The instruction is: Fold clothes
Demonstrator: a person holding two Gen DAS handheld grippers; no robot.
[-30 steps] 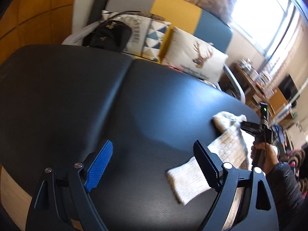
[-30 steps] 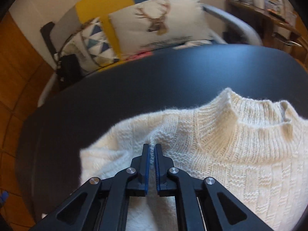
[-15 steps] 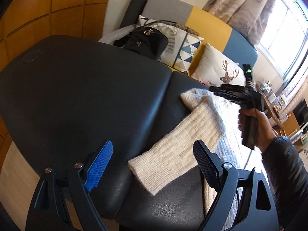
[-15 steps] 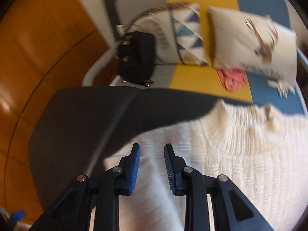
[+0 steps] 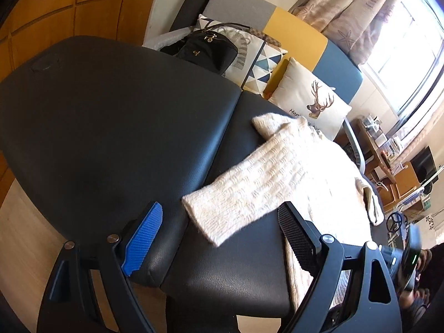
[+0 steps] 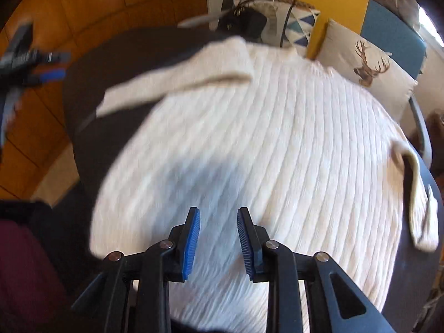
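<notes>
Cream chunky-knit sweater (image 6: 266, 144), spread flat on the black padded bench (image 5: 111, 127), looks soft, floppy and light, best pinched at a cuff or hem, with the left tool (image 5: 219, 238) released and the right tool (image 6: 218, 241) parted, holding nothing

Two cameras, one on each gripper, both looking forward and down along the fingers. Left view: from the table's (image 5: 116, 127) near corner, slanting across toward the sofa (image 5: 299, 36). Right view: close above the white sweater (image 6: 277, 144), blurry. Both showing the sweater, the table and the deer pillow (image 5: 310, 102).
</notes>
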